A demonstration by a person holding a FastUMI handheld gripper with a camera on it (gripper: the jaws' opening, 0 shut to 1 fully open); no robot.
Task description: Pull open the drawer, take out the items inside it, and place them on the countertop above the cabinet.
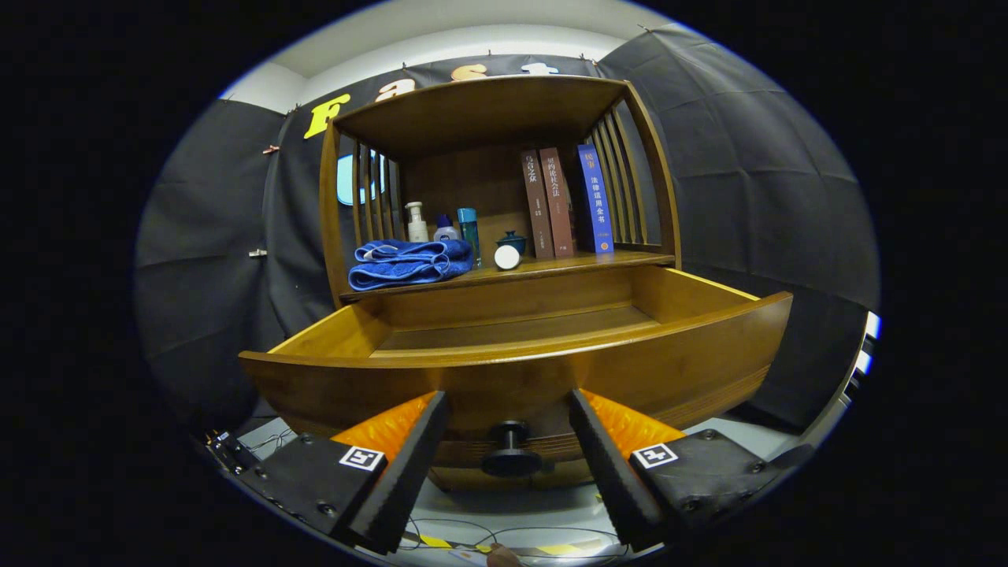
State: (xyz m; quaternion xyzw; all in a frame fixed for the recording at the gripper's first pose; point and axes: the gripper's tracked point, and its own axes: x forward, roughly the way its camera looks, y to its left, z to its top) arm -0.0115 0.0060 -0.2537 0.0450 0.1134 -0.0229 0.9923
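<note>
The pulled-out drawer lies open from above; its round knob stands between the spread fingers of the gripper. A folded blue towel, bottles and books crowd the countertop.

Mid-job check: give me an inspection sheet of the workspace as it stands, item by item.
Surface: countertop above the drawer, wooden, crowded along its back.
Job's things: drawer pulled open; the visible part of its inside looks bare, the floor near the front is hidden by the front panel. Knob between the fingers, untouched.
Clutter: folded blue towel, pump bottle, teal bottle, small lidded pot, white round lid, three upright books.
Grippers: tongs open, fingers either side of the knob, apart from it.
Cables: thin wires on the floor below the tongs.
Surroundings: black cloth wall.
</note>
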